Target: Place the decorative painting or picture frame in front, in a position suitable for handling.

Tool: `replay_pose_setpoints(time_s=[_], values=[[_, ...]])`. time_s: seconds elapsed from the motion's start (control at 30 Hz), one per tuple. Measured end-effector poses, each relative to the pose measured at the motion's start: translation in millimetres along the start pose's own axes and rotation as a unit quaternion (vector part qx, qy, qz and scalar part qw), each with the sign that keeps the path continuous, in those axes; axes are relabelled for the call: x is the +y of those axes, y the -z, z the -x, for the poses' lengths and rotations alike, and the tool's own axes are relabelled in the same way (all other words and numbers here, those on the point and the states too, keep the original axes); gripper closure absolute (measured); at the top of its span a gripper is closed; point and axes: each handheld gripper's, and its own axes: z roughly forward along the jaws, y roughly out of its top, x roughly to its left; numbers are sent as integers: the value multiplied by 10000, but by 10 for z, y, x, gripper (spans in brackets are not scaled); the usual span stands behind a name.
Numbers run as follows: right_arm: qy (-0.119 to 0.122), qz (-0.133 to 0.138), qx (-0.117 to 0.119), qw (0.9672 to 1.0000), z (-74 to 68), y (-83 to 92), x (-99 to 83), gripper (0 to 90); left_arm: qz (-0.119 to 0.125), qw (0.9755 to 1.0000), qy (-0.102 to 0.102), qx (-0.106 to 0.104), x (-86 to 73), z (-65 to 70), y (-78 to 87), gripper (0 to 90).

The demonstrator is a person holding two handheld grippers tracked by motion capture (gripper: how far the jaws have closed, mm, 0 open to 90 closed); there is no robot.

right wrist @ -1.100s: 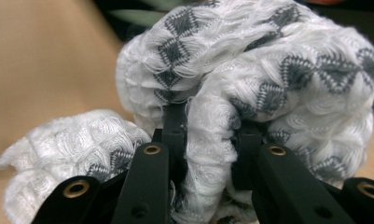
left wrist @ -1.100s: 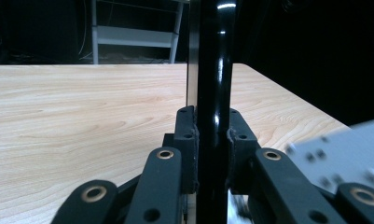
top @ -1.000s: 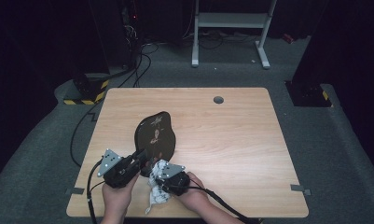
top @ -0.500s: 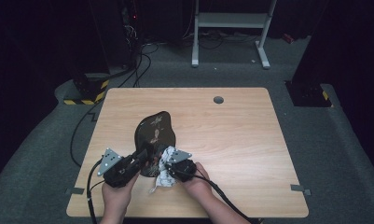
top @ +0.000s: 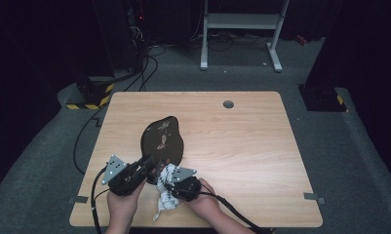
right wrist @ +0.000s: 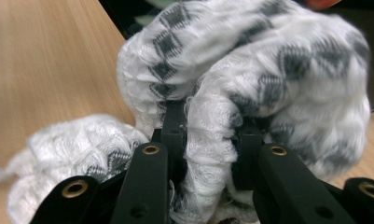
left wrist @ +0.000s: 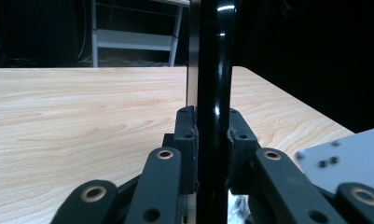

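The room around you is sitting dark: grey carpet floor [top: 359,161], a white metal frame [top: 242,22] standing beyond the far edge, black cables [top: 149,63] trailing across the floor at the far left, and yellow-and-black striped blocks [top: 93,97] lying near the far-left corner. A second striped block [top: 329,97] is sitting off the far-right corner.

The light wood table [top: 242,146] is taking up the middle, with a round grommet hole [top: 228,104] near its far edge and grey tape tabs at the near corners.

You are working at the near-left part of the table. The black glossy plate [top: 163,141] is tilting up off the surface there, printed face showing. Your left gripper [top: 146,165] is pinching the plate's near rim; in the left gripper view the pads are pressing both sides of the dark edge [left wrist: 213,93], which is standing upright between them.

Your right gripper [top: 169,176] is clamping a white and grey patterned cloth [top: 165,197], bunched against the plate's near edge. In the right gripper view the cloth [right wrist: 268,70] is bulging over the jaws, with a tail lying on the wood.
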Motion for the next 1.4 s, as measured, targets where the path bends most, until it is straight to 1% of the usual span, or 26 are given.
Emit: replay_pose_setpoints(time_s=[0.07,0.1,0.17,0.2,0.27,0.33,0.37,0.43,0.47,0.53,0.6,0.67,0.7,0.73,0.8,0.83,0.9,0.93,1.03,1.17,1.27,1.33,1.4], values=[[32,126,-59,9999,22,91,2,731,16,10000,2,-69,-1,-12,3,774],[56,180,-97,9998,32,128,3,732,95,9998,17,-154,-12,-22,10,762],[82,319,-191,9993,70,231,2,732,171,9997,11,-189,-55,-34,26,672],[46,386,-214,9990,97,279,2,731,177,9996,-10,-215,-83,-39,34,644],[-65,557,-289,9980,165,374,0,731,115,9997,-128,-187,-155,-46,50,600],[-138,691,-350,9969,222,436,0,729,64,9997,-199,-152,-227,-49,56,567],[-168,782,-407,9960,260,472,-1,729,33,9996,-231,-126,-255,-50,54,555],[-270,866,-464,9948,311,521,-3,727,-33,9995,-279,-115,-335,-51,29,548],[-282,888,-483,9945,330,538,-2,725,-73,9994,-306,-110,-377,-48,6,546],[-262,945,-563,9936,361,589,2,721,-160,9991,-369,-118,-455,-35,-54,551],[-266,1008,-627,9926,373,657,-9,716,-158,9987,-475,-76,-509,-15,-103,598],[-265,1030,-671,9921,375,704,-27,712,-194,9985,-505,-46,-534,-12,-147,627],[-262,1032,-703,9918,375,726,-39,712,-173,9985,-525,-18,-542,-12,-163,647],[-271,1025,-721,9917,376,741,-52,710,-161,9985,-518,-7,-546,-15,-174,672],[-279,1010,-746,9917,380,762,-73,709,-131,9989,-453,-64,-555,-33,-190,734],[-298,1005,-756,9916,386,770,-78,709,-105,9991,-393,-102,-560,-44,-196,758],[-341,1017,-775,9912,395,785,-81,708,-77,9996,-274,-83,-559,-74,-202,792],[-351,1031,-779,9910,395,793,-81,709,-68,9997,-184,-150,-556,-96,-205,799],[-366,1073,-787,9904,399,817,-81,709,-34,9998,-178,-126,-547,-93,-208,804],[-408,1149,-791,9894,411,845,-70,712,74,9997,-220,-112,-524,-51,-188,807],[-362,1215,-793,9888,404,869,-50,718,208,9993,-165,-278,-504,-18,-165,807],[-362,1281,-804,9878,401,898,-36,720,311,9985,-237,-385,-490,27,-145,807],[-349,1392,-818,9863,404,946,-18,721,337,9981,-282,-432,-485,62,-135,806]])
